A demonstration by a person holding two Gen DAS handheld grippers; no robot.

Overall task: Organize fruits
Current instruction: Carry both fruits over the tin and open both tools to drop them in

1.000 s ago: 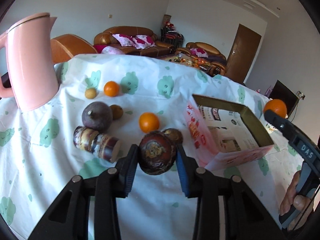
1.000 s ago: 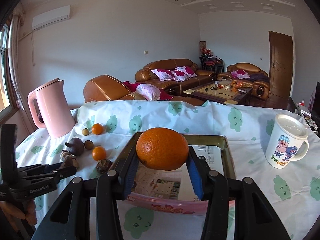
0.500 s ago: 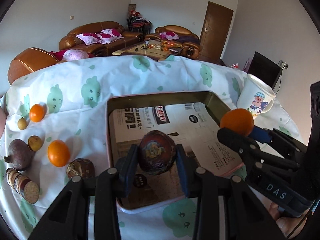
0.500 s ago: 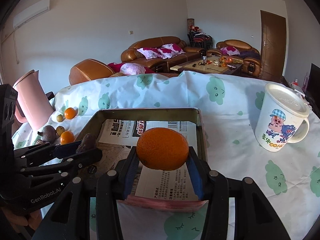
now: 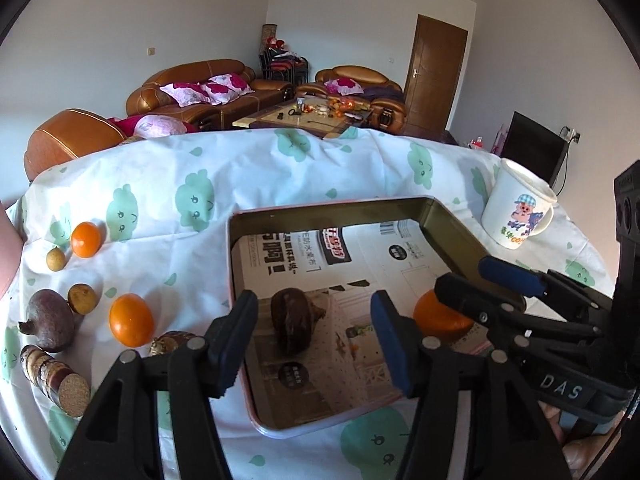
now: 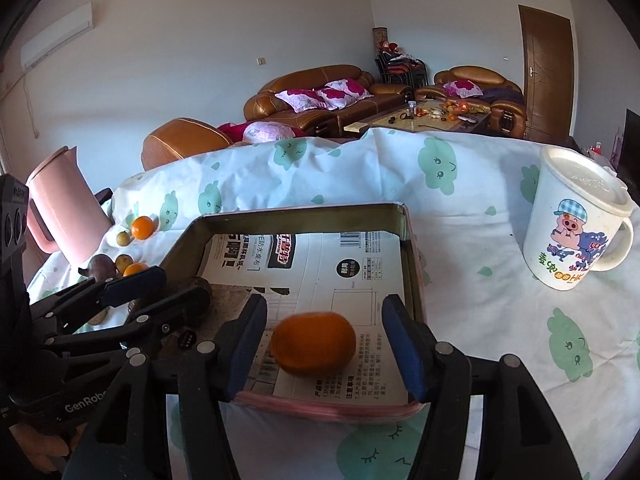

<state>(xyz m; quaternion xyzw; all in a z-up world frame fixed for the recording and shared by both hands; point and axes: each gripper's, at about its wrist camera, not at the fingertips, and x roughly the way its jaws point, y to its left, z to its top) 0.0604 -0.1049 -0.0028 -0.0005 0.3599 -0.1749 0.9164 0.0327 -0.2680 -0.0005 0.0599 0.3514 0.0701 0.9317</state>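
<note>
White cloth printed with green cloud faces [image 5: 248, 176] covers the table, with brown sofas and a wooden door behind it.

Both fruits lie inside the paper-lined tray [image 5: 328, 210], each free of its gripper. Ahead of the left gripper [image 5: 314, 334], between its spread blue-padded jaws and touching neither, rests a dark brown fruit [image 5: 291, 322] on the printed liner. The right gripper [image 6: 324, 346] is likewise released: its jaws stand wide apart, and the large orange [image 6: 314, 342] sits in the gap between them on the paper, near the tray's front rim, slightly blurred. From the left wrist view that same orange shows to the right of the left jaws, partly hidden behind the right gripper's fingers [image 5: 508, 276].

Left of the left jaws, outside the tray, loose fruit lies on the cloth: two small oranges [image 5: 131, 320], two small yellowish round fruits [image 5: 82, 299], a purple-brown round fruit [image 5: 50, 320], a sliced brown stick [image 5: 56, 380] and another brown fruit [image 5: 172, 342] just beside the tray wall. A pink kettle [image 6: 64, 216] stands beyond them. Right of the right jaws, well apart from the tray, stands a lidded cartoon-pig mug [image 6: 576, 224].
</note>
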